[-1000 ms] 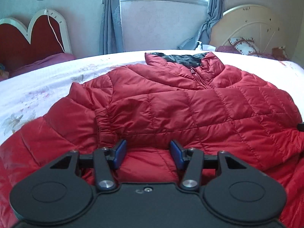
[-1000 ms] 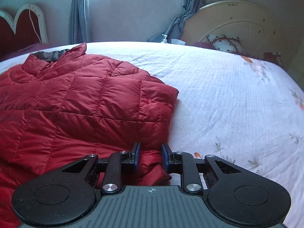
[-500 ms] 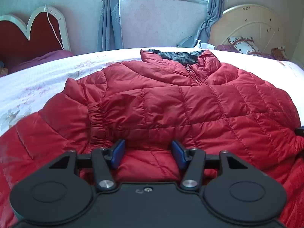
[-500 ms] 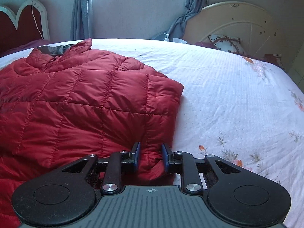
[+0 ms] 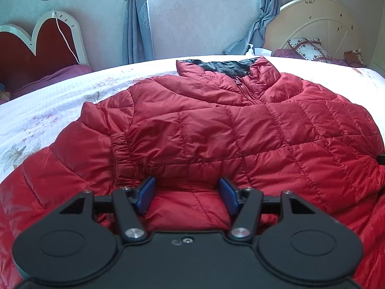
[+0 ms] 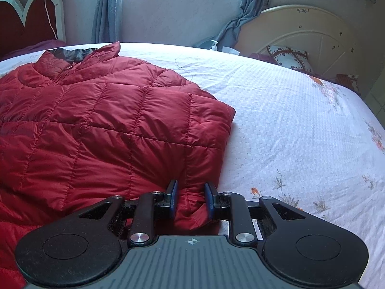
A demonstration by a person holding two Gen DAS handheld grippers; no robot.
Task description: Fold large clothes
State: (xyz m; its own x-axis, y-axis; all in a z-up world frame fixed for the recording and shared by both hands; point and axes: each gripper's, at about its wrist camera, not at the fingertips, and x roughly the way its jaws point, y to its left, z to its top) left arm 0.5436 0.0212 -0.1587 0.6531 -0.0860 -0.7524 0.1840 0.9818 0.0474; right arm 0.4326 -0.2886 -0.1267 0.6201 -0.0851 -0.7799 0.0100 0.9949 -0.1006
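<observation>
A red quilted puffer jacket (image 5: 216,132) lies spread on the bed, its dark-lined collar (image 5: 223,66) at the far end and its left sleeve folded across the body. My left gripper (image 5: 187,192) hangs over the near hem. Its jaws are opening, and the flat red fabric between the blue pads (image 5: 146,191) is not pinched. In the right wrist view the jacket (image 6: 108,132) fills the left half. My right gripper (image 6: 191,197) is shut on a bunched fold of the jacket's near right edge.
A white floral bedsheet (image 6: 300,132) stretches to the right of the jacket and also shows at the left (image 5: 48,110). Behind the bed stand a cream headboard (image 5: 320,24) with a patterned pillow (image 5: 305,48), a red heart-shaped headboard (image 5: 36,45), a pump bottle (image 5: 250,49) and curtains (image 5: 137,19).
The left jaws have spread wider over the jacket's hem. The right gripper keeps its hold on the red fabric, and the jacket's right edge now lies a little farther right in its view.
</observation>
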